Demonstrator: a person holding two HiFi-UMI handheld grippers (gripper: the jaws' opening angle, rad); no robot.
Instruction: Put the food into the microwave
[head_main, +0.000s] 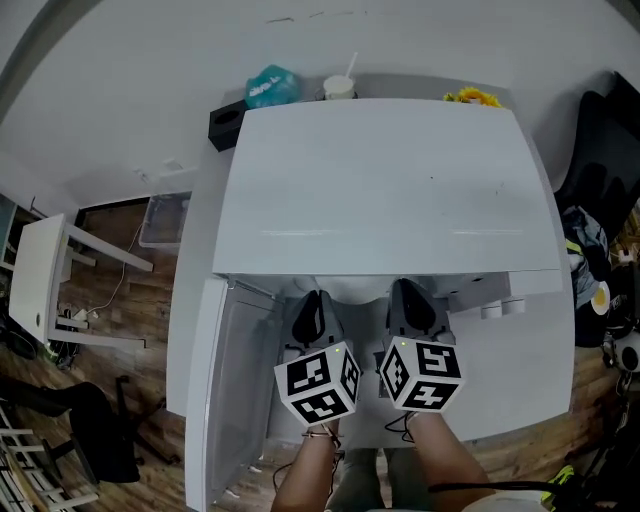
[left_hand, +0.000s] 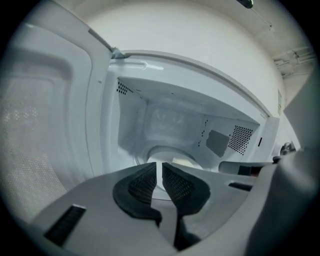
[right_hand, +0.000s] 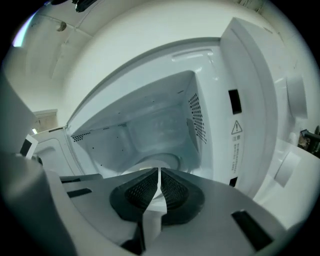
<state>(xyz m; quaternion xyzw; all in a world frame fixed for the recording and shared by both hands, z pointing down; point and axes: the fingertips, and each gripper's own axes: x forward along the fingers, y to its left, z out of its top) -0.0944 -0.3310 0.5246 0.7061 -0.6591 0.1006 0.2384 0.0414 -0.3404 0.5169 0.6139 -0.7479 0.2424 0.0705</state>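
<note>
**Food inside the cavity, both jaws empty**

Food (left_hand: 183, 161), as far as I could judge, lay on the turntable (left_hand: 150, 151) of the microwave (head_main: 380, 190). It showed only as a pale sliver past your jaw tips, so I could not tell its long axis.

Your left gripper (left_hand: 161, 169) had its jaws drawn nearly together, with only a thin slit between the pads and nothing in it. Your right gripper (right_hand: 158, 176) stood the same way and was also empty. Both pointed into the open cavity from just outside its mouth, side by side.

The pale sliver lay ahead of and beyond both sets of jaws. It sat slightly right of your left jaws and slightly left of your right ones, so it was about midway between them, and neither hand looked clearly nearer.

The door (head_main: 215, 400) hung open on the left, just beside your left gripper. If closing it was the next move, that hand was the nearer one.

The only writing was a warning label (right_hand: 236, 128) on the frame right of the cavity: a triangle with an exclamation mark above a few characters too small to read. No brand name showed.
</note>
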